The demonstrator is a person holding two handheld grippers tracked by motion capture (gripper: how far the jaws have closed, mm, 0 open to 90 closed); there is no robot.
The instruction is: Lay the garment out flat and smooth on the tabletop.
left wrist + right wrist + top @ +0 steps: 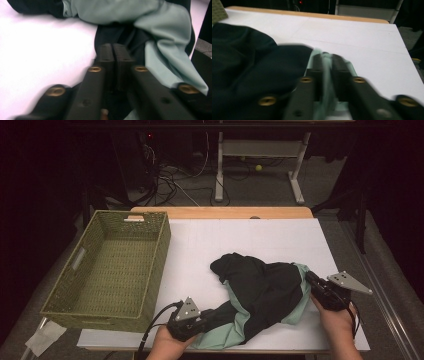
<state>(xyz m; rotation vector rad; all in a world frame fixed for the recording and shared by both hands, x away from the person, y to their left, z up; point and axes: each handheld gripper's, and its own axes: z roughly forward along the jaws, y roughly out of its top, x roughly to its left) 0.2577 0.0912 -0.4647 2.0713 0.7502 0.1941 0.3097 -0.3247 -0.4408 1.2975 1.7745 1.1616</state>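
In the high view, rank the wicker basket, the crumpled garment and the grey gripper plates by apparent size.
1. Wicker basket
2. Dark and mint garment
3. Grey plate on right gripper and grey plate on left gripper: too alike to rank.

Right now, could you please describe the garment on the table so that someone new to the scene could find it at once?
On the white table, right of the green woven basket, a crumpled garment lies near the front edge between the left gripper and the right gripper. It is dark green-black cloth with a pale mint lining, the only soft thing there.
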